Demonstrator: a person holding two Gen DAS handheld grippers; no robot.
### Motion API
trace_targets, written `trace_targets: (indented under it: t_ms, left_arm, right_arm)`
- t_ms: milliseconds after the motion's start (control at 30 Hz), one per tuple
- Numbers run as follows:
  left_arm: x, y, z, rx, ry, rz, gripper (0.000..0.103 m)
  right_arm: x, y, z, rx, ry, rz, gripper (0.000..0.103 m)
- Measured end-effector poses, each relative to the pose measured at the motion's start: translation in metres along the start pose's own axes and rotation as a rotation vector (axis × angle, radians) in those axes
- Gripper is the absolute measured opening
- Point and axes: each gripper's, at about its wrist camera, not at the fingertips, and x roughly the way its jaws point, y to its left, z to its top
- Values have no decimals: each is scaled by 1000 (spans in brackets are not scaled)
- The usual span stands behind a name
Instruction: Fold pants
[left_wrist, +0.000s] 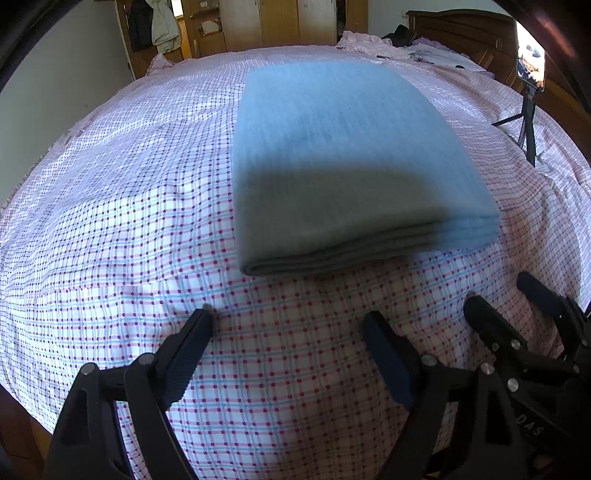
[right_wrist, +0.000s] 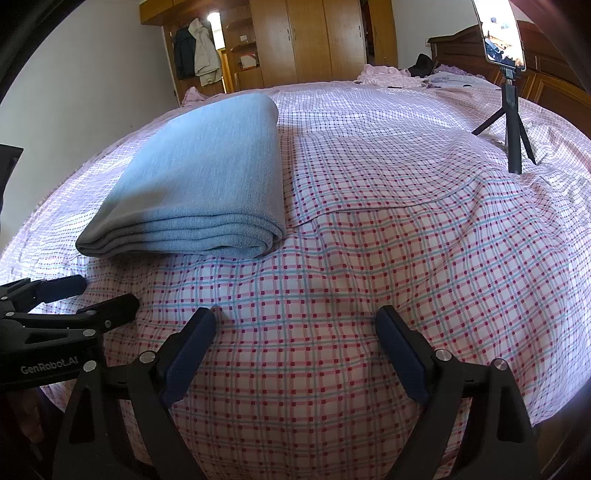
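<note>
The light blue pants (left_wrist: 343, 155) lie folded in a neat, several-layer rectangle on the checked bedspread (left_wrist: 129, 221); they also show in the right wrist view (right_wrist: 199, 177) at the left. My left gripper (left_wrist: 288, 321) is open and empty, hovering just short of the fold's near edge. My right gripper (right_wrist: 295, 321) is open and empty, over bare bedspread to the right of the pants. The right gripper also shows in the left wrist view (left_wrist: 495, 295) at the lower right, and the left gripper in the right wrist view (right_wrist: 107, 291) at the lower left.
A phone on a small black tripod (right_wrist: 511, 110) stands on the bed at the far right, also in the left wrist view (left_wrist: 528, 110). Crumpled pink bedding and clothes (right_wrist: 391, 75) lie by the wooden headboard (right_wrist: 546, 70). Wardrobes (right_wrist: 314, 40) stand behind.
</note>
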Motion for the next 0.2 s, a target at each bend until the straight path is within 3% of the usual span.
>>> trace_targets:
  t_ms: [200]
  left_arm:
    - [0, 4, -2, -7, 6, -4, 87]
  right_arm:
    - [0, 0, 0, 1, 0, 0, 84]
